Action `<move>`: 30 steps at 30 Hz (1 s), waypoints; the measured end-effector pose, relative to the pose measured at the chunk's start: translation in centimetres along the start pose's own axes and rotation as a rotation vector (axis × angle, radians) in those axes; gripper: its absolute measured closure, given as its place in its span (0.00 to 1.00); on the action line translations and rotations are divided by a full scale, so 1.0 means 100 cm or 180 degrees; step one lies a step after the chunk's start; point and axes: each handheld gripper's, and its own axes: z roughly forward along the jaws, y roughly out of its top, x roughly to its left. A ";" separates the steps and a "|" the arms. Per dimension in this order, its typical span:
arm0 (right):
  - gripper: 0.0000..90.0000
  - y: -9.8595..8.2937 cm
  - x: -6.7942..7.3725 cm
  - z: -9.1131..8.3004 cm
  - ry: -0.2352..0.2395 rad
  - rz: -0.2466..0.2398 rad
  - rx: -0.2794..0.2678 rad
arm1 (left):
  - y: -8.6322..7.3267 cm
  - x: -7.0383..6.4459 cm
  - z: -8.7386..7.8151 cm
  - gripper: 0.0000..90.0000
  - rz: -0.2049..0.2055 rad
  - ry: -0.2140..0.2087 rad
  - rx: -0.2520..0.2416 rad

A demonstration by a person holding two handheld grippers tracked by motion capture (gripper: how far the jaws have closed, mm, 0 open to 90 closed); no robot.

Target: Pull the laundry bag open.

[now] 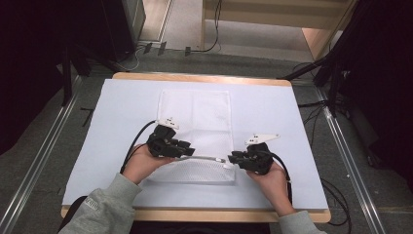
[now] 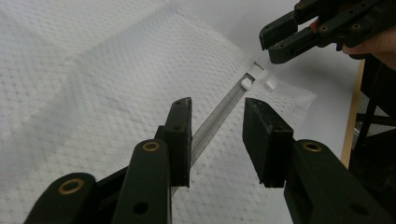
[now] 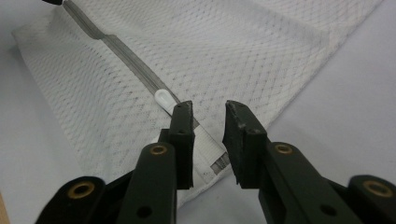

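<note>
A white mesh bag [image 1: 195,117] lies flat on the white table cover, its grey zipper [image 1: 207,158] running across the near end. My left gripper [image 1: 189,149] hovers at the zipper's left part; in the left gripper view it [image 2: 217,105] is open, with the zipper tape [image 2: 219,116] passing between the jaws. My right gripper [image 1: 232,159] sits at the zipper's right end. In the right gripper view it [image 3: 208,106] is open, with the white zipper pull [image 3: 162,98] just beyond its left jaw and a small label [image 3: 212,156] under the gap.
The white cover [image 1: 282,117] spans a wooden table whose front edge [image 1: 195,213] is close to the person's forearms. Bare cover lies on both sides of the bag. Cables trail from each gripper. Dark stands and floor rails flank the table.
</note>
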 end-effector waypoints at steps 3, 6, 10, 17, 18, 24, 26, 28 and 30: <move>0.87 -0.001 -0.001 0.000 -0.0021 0.0034 0.0005 | 0.002 -0.002 0.004 0.73 0.0015 -0.0040 -0.0020; 0.88 -0.003 -0.003 0.001 -0.0044 0.0071 0.0027 | 0.005 -0.003 0.008 0.76 0.0031 -0.0091 -0.0043; 0.93 -0.004 -0.004 0.004 -0.0050 0.0086 0.0058 | 0.007 -0.005 0.016 0.75 0.0017 -0.0102 -0.0034; 1.00 -0.005 -0.002 0.015 -0.0029 0.0085 0.0153 | 0.010 -0.010 0.031 0.75 0.0024 -0.0175 0.0030; 1.00 -0.005 -0.002 0.016 -0.0029 0.0071 0.0168 | 0.010 -0.011 0.033 0.75 0.0027 -0.0178 0.0038; 1.00 -0.007 -0.002 0.021 -0.0048 0.0060 0.0223 | 0.011 -0.015 0.042 0.76 0.0080 -0.0221 0.0082; 1.00 -0.008 -0.001 0.021 -0.0054 0.0035 0.0219 | 0.012 -0.016 0.045 0.76 0.0078 -0.0239 0.0087; 1.00 -0.008 0.000 0.021 -0.0062 0.0016 0.0230 | 0.012 -0.018 0.048 0.76 0.0091 -0.0247 0.0103; 1.00 -0.009 0.001 0.022 -0.0056 -0.0006 0.0212 | 0.012 -0.018 0.052 0.77 0.0073 -0.0271 0.0119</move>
